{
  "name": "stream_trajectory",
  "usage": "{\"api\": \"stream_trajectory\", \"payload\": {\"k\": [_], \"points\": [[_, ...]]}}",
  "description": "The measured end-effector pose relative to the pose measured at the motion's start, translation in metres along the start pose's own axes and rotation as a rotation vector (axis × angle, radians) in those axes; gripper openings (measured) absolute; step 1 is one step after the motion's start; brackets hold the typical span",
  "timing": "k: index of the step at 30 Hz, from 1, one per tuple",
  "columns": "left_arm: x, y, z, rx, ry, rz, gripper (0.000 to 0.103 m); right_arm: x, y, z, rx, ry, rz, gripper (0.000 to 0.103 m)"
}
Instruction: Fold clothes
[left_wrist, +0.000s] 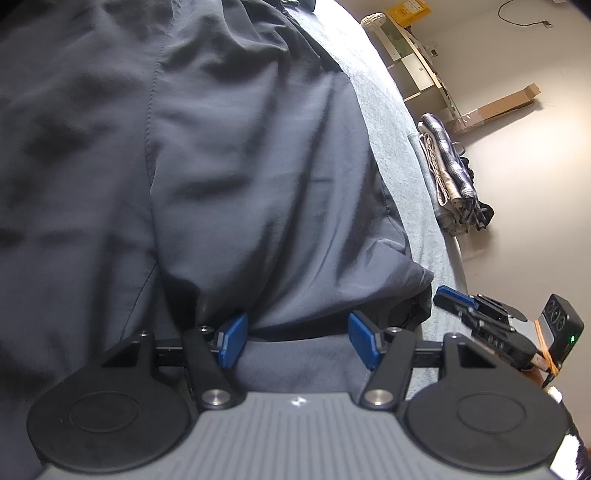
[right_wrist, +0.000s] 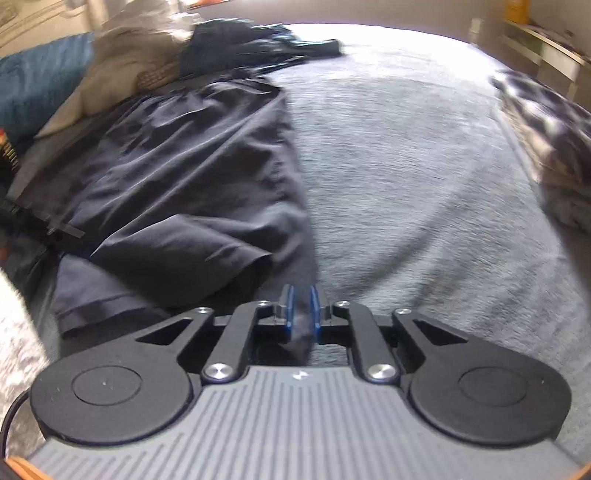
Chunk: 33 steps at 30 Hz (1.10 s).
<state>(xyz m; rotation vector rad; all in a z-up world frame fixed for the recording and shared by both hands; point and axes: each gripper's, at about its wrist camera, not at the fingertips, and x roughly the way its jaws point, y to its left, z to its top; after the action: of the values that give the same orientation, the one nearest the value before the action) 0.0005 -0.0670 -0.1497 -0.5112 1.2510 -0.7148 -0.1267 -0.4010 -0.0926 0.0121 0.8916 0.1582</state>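
A dark navy garment (left_wrist: 207, 155) lies spread and creased on the grey-blue bed cover (left_wrist: 391, 147). My left gripper (left_wrist: 298, 340) stands open at the garment's near hem, and a loose bulge of cloth sits between its blue pads (left_wrist: 232, 341). In the right wrist view the same garment (right_wrist: 192, 177) covers the left half of the bed cover (right_wrist: 424, 184). My right gripper (right_wrist: 301, 314) is shut on a narrow strip of the garment's edge, its pads nearly together. The right gripper (left_wrist: 452, 297) also shows at the bed's edge in the left wrist view.
A folded stack of plaid and beige clothes (left_wrist: 450, 173) sits near the bed's right edge, blurred as plaid clothes (right_wrist: 546, 129). A heap of unfolded clothes (right_wrist: 147, 55) and a blue pillow (right_wrist: 37, 85) lie at the far end. A shelf (left_wrist: 417, 62) and a cardboard box (left_wrist: 506, 103) stand on the floor.
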Motion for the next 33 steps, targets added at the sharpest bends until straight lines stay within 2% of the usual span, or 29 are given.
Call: {"api": "stream_trajectory", "payload": {"k": [2,6,7,9,10,11,15,17,21,24,27,29,31,33], "points": [[0.000,0.000,0.000,-0.001,0.000,-0.001,0.062,0.001,0.011,0.001,-0.070,-0.003,0.009,0.043],[0.001,-0.001,-0.002,0.000,-0.004,-0.001,0.064,0.020,0.031,0.005,-0.218,0.024,-0.025,0.046],[0.001,-0.001,-0.002,0.000,-0.005,-0.001,0.065,0.026,0.035,0.005,-0.244,0.039,-0.025,0.043],[0.001,-0.003,-0.002,0.005,-0.005,-0.001,0.067,0.038,0.040,0.005,-0.284,0.062,-0.028,0.029],[0.001,-0.003,-0.002,0.008,-0.004,0.000,0.068,0.040,0.041,0.005,-0.278,0.058,-0.031,0.003],[0.001,-0.004,-0.002,0.012,-0.004,0.000,0.068,0.039,0.039,0.007,-0.255,0.042,-0.041,0.001],[0.000,-0.003,-0.002,0.017,-0.001,-0.007,0.068,0.007,0.019,0.003,-0.133,-0.116,-0.080,0.001],[0.001,-0.003,-0.001,0.012,0.001,-0.012,0.068,0.000,0.013,-0.006,-0.106,-0.127,-0.099,0.001],[0.002,-0.005,-0.001,0.026,0.003,-0.003,0.070,0.016,0.012,-0.027,-0.110,-0.065,-0.181,0.002],[0.001,-0.008,-0.003,0.050,0.002,0.008,0.071,0.027,0.012,-0.032,-0.079,-0.049,-0.254,0.006],[-0.009,-0.016,-0.005,0.114,-0.014,0.041,0.071,0.023,0.010,-0.034,-0.052,-0.049,-0.292,0.022],[-0.021,-0.023,-0.008,0.174,-0.038,0.062,0.071,0.010,0.003,-0.038,-0.021,-0.048,-0.306,0.032],[-0.034,-0.025,-0.013,0.207,-0.050,0.065,0.071,-0.004,-0.007,-0.044,0.041,-0.056,-0.293,0.037],[-0.046,-0.021,-0.017,0.198,-0.038,0.060,0.071,-0.019,-0.019,-0.050,0.120,-0.058,-0.271,0.040]]}}
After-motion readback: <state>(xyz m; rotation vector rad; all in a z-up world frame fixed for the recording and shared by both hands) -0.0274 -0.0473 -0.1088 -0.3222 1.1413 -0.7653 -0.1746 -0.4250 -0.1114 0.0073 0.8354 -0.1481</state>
